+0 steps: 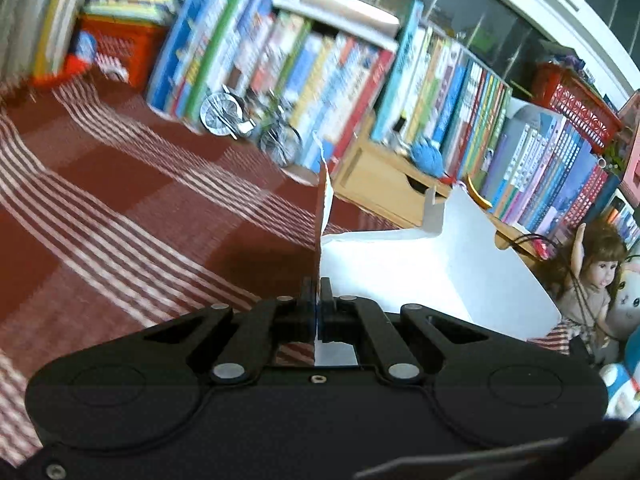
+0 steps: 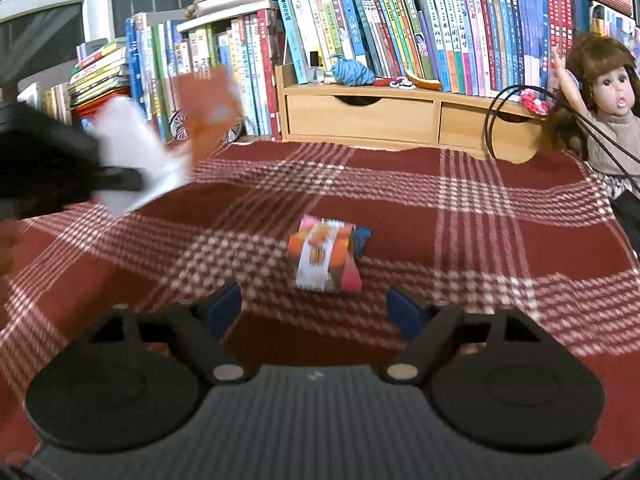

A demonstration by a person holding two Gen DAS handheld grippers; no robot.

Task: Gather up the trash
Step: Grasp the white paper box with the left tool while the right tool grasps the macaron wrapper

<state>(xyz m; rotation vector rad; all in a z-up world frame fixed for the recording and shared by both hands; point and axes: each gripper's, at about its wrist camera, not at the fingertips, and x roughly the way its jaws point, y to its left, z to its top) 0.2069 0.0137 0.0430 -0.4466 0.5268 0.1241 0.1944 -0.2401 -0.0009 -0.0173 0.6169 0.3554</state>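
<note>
- Collection of trash is judged to be partway through: one piece is held by the left gripper (image 1: 316, 300), and a second piece, a colourful snack wrapper (image 2: 326, 258), lies loose on the counter (image 2: 460, 216), which is covered by a red-and-white checked cloth.
- The left fingers (image 1: 306, 296) are seen closed narrowly on the edge of an opened cardboard box (image 1: 420, 268), orange outside and white inside, which stands up ahead of the fingertips and spreads to their right.
- In the right wrist view the same box is seen blurred, held well above the counter, far to the left of the right gripper (image 2: 316, 308).
- The right fingers (image 2: 224, 306) are spread wide and nothing is held or touched by them; blue pads are visible on their inner faces.
- The wrapper lies just ahead of the right fingers, roughly centred on the gap between them, apart from both.
- The next move is judged to call for the right gripper to be carried forward and lowered until the wrapper sits between the pads, then closed; a soft, crinkled wrapper may slide on the cloth, so a low approach is advised.
- Books (image 2: 360, 20), a wooden drawer unit (image 2: 360, 114) and a doll (image 2: 604, 92) stand far beyond the fingers and are not part of the task.
</note>
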